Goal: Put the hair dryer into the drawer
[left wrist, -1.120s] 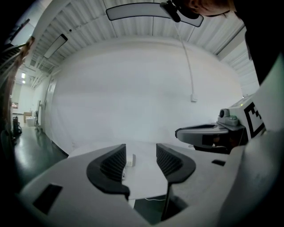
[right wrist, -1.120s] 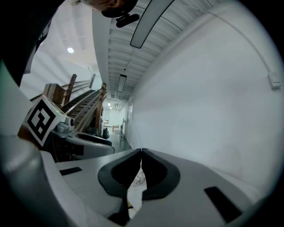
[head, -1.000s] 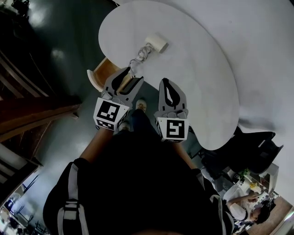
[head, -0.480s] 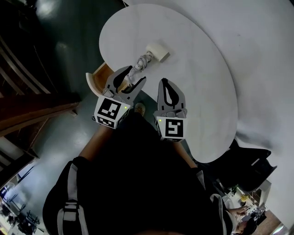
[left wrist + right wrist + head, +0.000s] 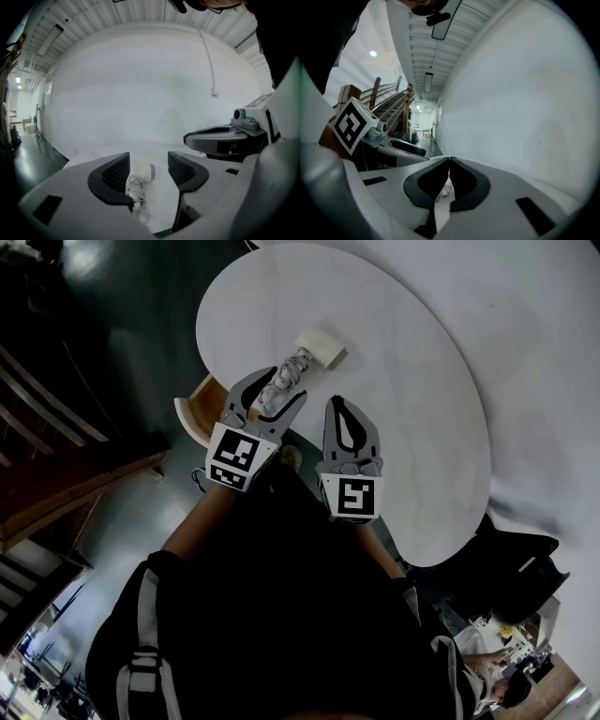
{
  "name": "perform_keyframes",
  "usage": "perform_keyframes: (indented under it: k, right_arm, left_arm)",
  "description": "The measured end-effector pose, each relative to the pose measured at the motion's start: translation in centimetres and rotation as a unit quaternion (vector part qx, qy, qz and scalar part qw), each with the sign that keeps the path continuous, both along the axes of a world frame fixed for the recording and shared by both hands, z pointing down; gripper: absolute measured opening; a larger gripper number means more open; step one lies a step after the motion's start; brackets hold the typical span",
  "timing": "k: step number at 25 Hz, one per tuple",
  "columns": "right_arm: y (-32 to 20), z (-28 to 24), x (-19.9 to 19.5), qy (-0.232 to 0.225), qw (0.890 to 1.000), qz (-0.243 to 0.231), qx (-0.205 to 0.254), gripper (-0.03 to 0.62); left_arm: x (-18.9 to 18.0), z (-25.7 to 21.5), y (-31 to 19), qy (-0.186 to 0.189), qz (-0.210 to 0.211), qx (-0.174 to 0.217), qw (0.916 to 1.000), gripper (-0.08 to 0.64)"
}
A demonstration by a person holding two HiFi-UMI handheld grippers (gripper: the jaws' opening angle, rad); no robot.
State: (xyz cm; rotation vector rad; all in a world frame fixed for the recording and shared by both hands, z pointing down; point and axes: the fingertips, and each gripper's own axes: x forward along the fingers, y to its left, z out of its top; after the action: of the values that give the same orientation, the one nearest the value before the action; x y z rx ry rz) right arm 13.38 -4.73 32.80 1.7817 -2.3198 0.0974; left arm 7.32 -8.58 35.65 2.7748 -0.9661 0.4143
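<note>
looking steeply down on a dark glossy floor [image 5: 122, 324] and a white round-edged table [image 5: 403, 381] filling the upper right of the head view. seeing a person's dark-clothed torso [image 5: 281, 615] taking up the bottom, and a wooden stair rail [image 5: 56, 474] running along the left. catching an open wooden drawer [image 5: 199, 404] sticking out from under the table's left edge, just beside the left gripper [image 5: 274, 390]. holding that left gripper over the table's near edge with its jaws spread apart, having just been opening, and pressing on nothing. framing the coiled cord [image 5: 286, 381] in the gap between those jaws in the head view, and showing it in the left gripper view [image 5: 135, 190] close by the left jaw's inner side, not telling whether touching. holding the right gripper [image 5: 339, 407] just to the right of the left one, jaws pressed together at the tips [image 5: 449, 159] and pinching nothing, with a bit of the cord peeking out below the closed pads in the right gripper view. carrying a black-and-white marker cube [image 5: 234, 454] on each gripper. finding the white hair dryer [image 5: 319, 346] lying on its side on the table, not in the drawer, just beyond the left gripper's tips. showing it again straight ahead between the spread jaws in the left gripper view [image 5: 143, 172], with its cord trailing back toward them.
</note>
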Motion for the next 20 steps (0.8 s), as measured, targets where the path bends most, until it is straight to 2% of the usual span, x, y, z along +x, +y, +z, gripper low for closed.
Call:
perform_keyframes:
  k: [5,20]
  right_arm:
    - [-1.1,2.1,0.4,0.004,0.998,0.020,-0.056,0.025]
    - [-3.8,7.0,1.6,0.009,0.994,0.038,-0.102,0.025]
  left_arm:
    - [0.7,2.3,-1.8,-0.014,0.018,-0.019,0.9996,0.258]
    - [2.6,10.7,-4.8,-0.075,0.053,-0.074,0.9930,0.289]
